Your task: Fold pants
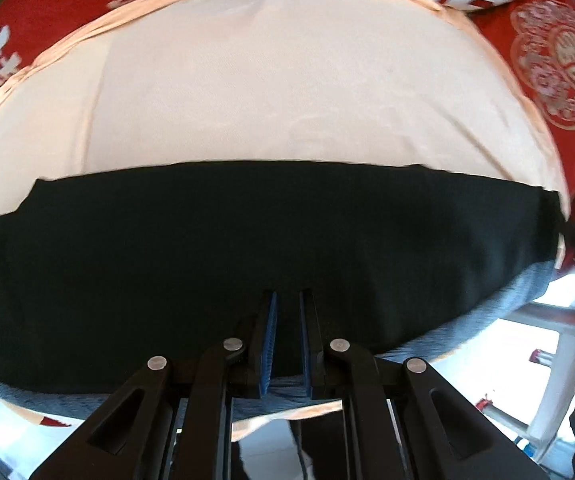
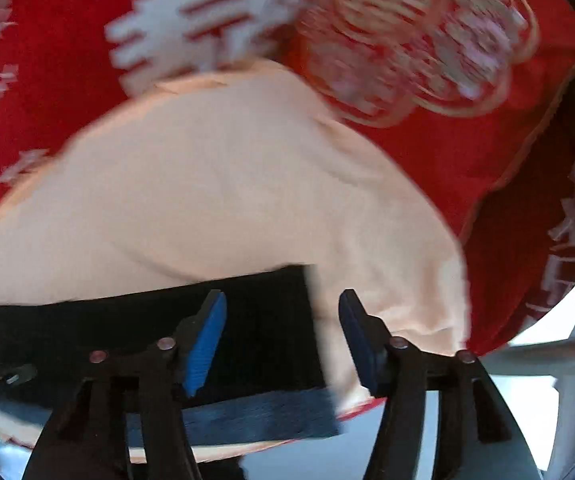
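Red bedding (image 1: 559,128) under peach sheet (image 1: 287,80) — left gripper (image 1: 287,300) jaws pinched narrow, pinning the dark pants (image 1: 167,240); right gripper (image 2: 281,308) jaws wide, empty.

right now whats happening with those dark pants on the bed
A person with a gripper in each hand is folding dark pants laid on a peach sheet over red bedding. The left gripper is shut, its tips down at the pants' near edge. The right gripper hangs open above the pants' end, gripping nothing.
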`<action>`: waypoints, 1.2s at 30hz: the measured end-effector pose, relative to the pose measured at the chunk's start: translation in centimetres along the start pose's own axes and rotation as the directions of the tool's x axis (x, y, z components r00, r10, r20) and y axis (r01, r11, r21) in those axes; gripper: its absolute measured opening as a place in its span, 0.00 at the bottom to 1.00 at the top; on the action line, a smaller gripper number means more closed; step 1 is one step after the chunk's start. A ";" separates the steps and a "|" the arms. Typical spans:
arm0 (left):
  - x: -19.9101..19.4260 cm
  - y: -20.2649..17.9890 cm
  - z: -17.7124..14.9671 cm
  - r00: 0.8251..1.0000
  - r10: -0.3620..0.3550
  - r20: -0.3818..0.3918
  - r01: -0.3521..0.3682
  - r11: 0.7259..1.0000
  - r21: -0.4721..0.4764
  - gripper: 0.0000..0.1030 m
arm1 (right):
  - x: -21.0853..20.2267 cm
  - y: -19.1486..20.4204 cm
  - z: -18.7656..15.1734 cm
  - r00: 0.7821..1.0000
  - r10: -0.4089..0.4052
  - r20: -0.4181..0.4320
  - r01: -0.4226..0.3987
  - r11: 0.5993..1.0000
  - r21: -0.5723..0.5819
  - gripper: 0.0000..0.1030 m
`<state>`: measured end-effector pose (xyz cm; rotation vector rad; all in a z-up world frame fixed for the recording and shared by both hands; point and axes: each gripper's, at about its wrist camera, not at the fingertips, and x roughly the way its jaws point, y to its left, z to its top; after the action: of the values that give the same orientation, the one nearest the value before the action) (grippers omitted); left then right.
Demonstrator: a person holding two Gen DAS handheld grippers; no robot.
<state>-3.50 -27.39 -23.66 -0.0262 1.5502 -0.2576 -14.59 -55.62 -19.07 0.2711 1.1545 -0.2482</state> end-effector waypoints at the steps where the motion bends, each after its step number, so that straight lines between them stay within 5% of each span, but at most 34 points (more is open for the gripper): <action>1: 0.6 1.2 -0.1 1.000 0.014 -0.008 -0.015 1.000 -0.025 0.11 | -0.1 1.1 -0.3 0.999 0.044 -0.013 -0.045 0.999 -0.025 0.68; 3: 1.2 3.4 -0.5 1.000 0.010 -0.023 -0.012 0.997 -0.075 0.11 | 1.2 5.2 -1.6 0.973 0.198 -0.114 -0.210 0.973 -0.100 0.75; 6: -0.9 7.3 -1.3 1.000 0.014 -0.011 -0.016 0.985 -0.169 0.11 | 5.9 10.2 -4.6 0.911 0.259 -0.321 -0.331 0.924 -0.192 0.76; 8: -3.4 10.0 -2.1 0.998 0.007 0.057 0.005 0.978 -0.208 0.11 | 6.6 12.1 -5.1 0.931 0.200 -0.306 -0.288 0.917 -0.277 0.85; 10: -4.8 12.7 -2.7 0.995 0.042 0.087 -0.020 0.971 -0.238 0.11 | 5.3 13.5 -3.9 0.915 0.261 -0.307 -0.350 0.893 -0.284 0.85; 15: -5.0 18.9 -2.9 0.987 0.134 0.092 -0.097 0.940 -0.326 0.11 | 2.6 19.0 0.4 0.818 0.456 -0.349 -0.567 0.742 -0.359 0.85; 19: -5.4 23.1 -2.7 0.982 0.134 0.132 -0.073 0.918 -0.390 0.11 | 3.7 27.3 3.5 0.779 0.480 -0.404 -0.627 0.601 -0.495 0.85; 25: -4.6 27.4 -1.0 0.984 0.138 0.111 -0.083 0.914 -0.398 0.11 | 6.8 39.7 3.2 0.645 0.483 -0.592 -0.764 0.423 -0.487 0.85; 29: -3.8 30.2 -0.7 0.988 0.109 0.112 -0.056 0.916 -0.396 0.11 | 10.4 43.6 1.8 0.606 0.412 -0.681 -0.791 0.406 -0.458 0.85; 32: -3.7 31.2 -0.4 0.989 0.083 0.124 -0.028 0.920 -0.391 0.11 | 12.6 44.5 1.0 0.527 0.401 -0.749 -0.834 0.415 -0.365 0.83; 34: -3.5 31.5 -0.3 0.989 0.072 0.126 -0.020 0.928 -0.371 0.11 | 13.5 45.3 0.3 0.491 0.380 -0.784 -0.849 0.412 -0.332 0.73; 36: -2.7 31.8 -0.1 0.992 0.063 0.110 -0.020 0.934 -0.356 0.11 | 13.7 46.1 -0.3 0.486 0.358 -0.797 -0.851 0.402 -0.338 0.60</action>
<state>1.07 4.06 -26.64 -0.2880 1.4585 0.0603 5.66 -12.94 -28.00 0.0808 1.6036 1.1339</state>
